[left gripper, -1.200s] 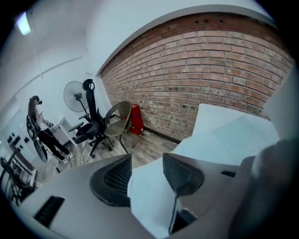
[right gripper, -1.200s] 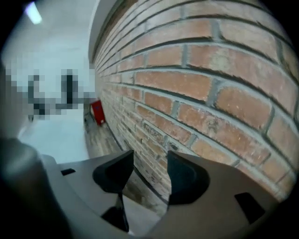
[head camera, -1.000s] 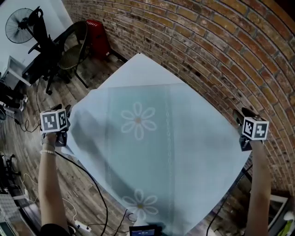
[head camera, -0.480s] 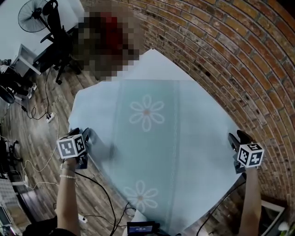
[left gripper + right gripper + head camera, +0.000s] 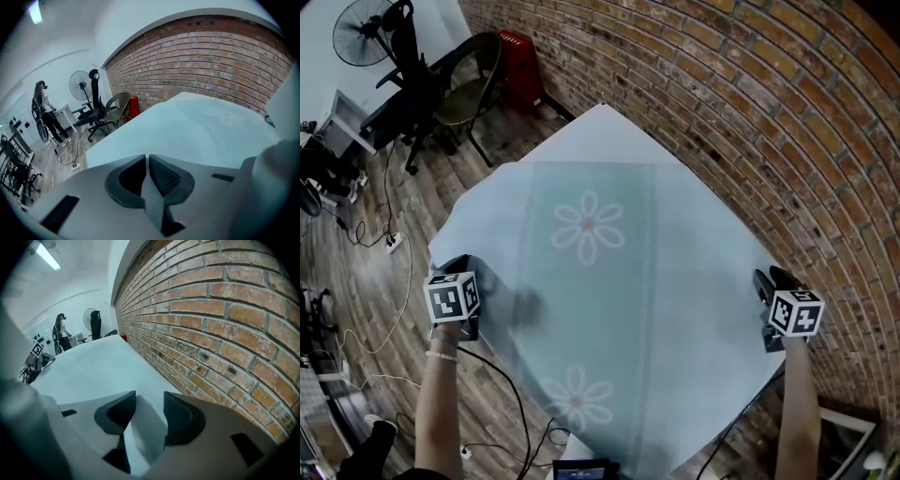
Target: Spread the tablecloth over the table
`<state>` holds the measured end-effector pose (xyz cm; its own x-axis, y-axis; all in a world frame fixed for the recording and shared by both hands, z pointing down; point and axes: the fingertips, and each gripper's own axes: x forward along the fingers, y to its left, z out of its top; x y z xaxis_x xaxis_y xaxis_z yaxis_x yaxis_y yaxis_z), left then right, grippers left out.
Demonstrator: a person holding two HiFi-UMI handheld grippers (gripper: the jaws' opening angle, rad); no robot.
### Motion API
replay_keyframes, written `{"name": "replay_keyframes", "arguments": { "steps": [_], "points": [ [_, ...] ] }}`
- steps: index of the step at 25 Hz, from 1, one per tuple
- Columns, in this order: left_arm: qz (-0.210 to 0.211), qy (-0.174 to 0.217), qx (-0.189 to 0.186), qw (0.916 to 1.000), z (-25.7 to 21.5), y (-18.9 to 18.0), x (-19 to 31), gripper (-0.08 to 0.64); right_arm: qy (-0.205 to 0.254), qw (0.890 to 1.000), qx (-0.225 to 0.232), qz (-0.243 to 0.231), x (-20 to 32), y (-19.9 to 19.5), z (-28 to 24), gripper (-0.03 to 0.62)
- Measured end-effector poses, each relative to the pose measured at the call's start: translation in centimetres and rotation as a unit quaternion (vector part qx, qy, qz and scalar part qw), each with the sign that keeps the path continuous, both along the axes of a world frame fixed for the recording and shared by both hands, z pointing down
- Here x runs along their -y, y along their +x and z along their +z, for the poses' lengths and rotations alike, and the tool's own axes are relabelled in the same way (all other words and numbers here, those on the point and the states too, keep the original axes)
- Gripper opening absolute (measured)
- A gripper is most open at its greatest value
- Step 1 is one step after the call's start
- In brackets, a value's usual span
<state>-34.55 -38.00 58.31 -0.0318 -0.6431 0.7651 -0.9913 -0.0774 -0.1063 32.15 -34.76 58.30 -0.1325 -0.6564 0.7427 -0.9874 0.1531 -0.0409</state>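
The pale blue tablecloth [image 5: 609, 281] with white daisy prints lies spread over the table, one corner towards the brick wall. My left gripper [image 5: 461, 266] is at its left edge; in the left gripper view the jaws [image 5: 146, 161] have just been closing and now meet on a thin strip of the tablecloth [image 5: 197, 126]. My right gripper [image 5: 763, 279] is at the right edge by the wall. Its jaws [image 5: 150, 401] have just been closing a little but still stand apart, with a fold of the tablecloth [image 5: 103, 366] between them.
A brick wall [image 5: 750, 112] runs close along the table's far and right sides. A chair [image 5: 464, 94], a red box [image 5: 520, 70], an office chair and a fan [image 5: 361, 33] stand at the far left. Cables [image 5: 384, 281] trail over the wood floor. A person [image 5: 44, 110] stands far off.
The billowing left side of the cloth has settled flat on the table. Both grippers have come down and nearer to me along its edges, with hardly any shift since the middle frame.
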Motion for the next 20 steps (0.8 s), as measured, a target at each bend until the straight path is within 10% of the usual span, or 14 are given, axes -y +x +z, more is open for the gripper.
{"name": "replay_keyframes", "arguments": {
  "steps": [20],
  "points": [
    [0.021,0.005,-0.016,0.9996,0.1,-0.7,8.5,0.018,0.031,0.997,-0.065,0.017,8.9,-1.7,-0.1,0.123]
  ]
}}
